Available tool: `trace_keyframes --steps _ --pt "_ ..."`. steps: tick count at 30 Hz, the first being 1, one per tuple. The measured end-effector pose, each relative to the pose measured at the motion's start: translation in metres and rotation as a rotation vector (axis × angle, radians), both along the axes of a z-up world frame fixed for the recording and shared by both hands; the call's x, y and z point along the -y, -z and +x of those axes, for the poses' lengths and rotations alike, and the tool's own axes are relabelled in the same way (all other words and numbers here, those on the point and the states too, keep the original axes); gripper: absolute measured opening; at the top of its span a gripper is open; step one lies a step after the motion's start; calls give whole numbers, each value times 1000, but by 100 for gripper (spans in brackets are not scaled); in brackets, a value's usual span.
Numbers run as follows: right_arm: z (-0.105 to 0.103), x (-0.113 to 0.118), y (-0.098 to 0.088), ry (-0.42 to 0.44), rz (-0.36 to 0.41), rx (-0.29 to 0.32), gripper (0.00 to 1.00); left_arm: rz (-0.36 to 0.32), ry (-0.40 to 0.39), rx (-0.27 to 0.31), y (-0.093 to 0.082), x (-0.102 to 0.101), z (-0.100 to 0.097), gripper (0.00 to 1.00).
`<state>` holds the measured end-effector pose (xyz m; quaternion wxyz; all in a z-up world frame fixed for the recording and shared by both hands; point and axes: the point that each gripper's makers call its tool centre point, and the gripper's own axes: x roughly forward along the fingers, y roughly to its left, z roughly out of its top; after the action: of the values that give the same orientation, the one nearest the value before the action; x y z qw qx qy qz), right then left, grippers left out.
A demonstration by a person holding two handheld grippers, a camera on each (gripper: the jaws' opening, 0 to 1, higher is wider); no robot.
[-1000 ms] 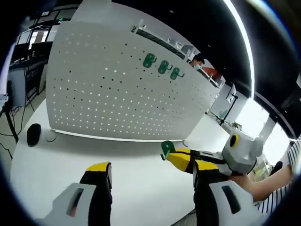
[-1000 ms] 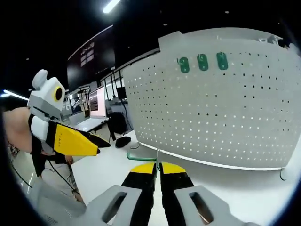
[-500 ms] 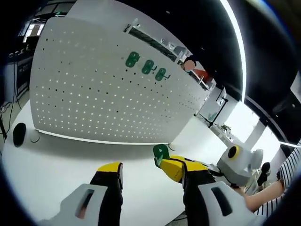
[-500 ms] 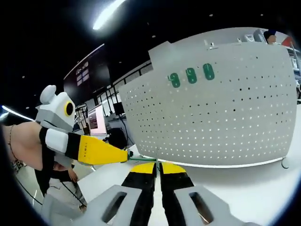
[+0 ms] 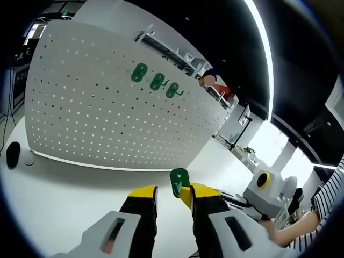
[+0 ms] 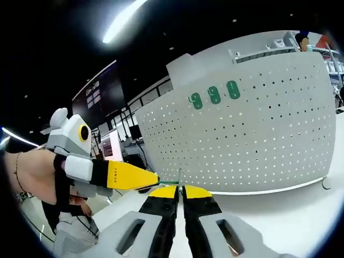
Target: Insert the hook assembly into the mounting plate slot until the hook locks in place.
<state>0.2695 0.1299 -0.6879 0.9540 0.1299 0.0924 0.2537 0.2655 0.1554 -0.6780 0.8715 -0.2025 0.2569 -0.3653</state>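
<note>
A white pegboard mounting plate (image 5: 97,113) stands upright on the table, also seen in the right gripper view (image 6: 258,134). Three green hooks (image 5: 157,81) hang in a row near its top (image 6: 214,95). A loose green hook (image 5: 179,181) is held in front of the board with my right gripper (image 6: 180,189) shut on it. That gripper's white body (image 5: 264,189) reaches in from the right. My left gripper (image 5: 173,196) has its jaws narrowed on either side of this hook, a small gap still showing. Its yellow finger (image 6: 131,174) points at the hook's green edge (image 6: 167,183).
The white table (image 5: 70,188) carries a dark rounded object (image 5: 12,153) at the board's left end. A striped sleeve (image 5: 329,201) is at the right, a hand (image 6: 27,177) at the left. Monitors (image 6: 110,144) stand behind the board, and a person (image 5: 208,80) beyond it.
My left gripper's jaws have narrowed from wide open to close around the loose hook. Both grippers have come together, and the left one's yellow finger now reaches the hook.
</note>
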Motion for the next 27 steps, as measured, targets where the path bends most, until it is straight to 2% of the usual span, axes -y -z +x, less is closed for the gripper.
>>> trace_keyframes --steps 9,12,16,27 --pt "-4 -8 -4 -23 6 12 1 -41 5 -16 -1 2 -3 12" --pt "-5 -9 -5 -27 7 19 1 -99 -15 -38 -4 1 -2 10" --pt "-3 -11 -7 -22 19 20 1 -95 -4 -43 -3 1 -3 9" --pt "-6 -15 -10 -39 22 28 1 -141 5 -58 -8 5 -5 4"
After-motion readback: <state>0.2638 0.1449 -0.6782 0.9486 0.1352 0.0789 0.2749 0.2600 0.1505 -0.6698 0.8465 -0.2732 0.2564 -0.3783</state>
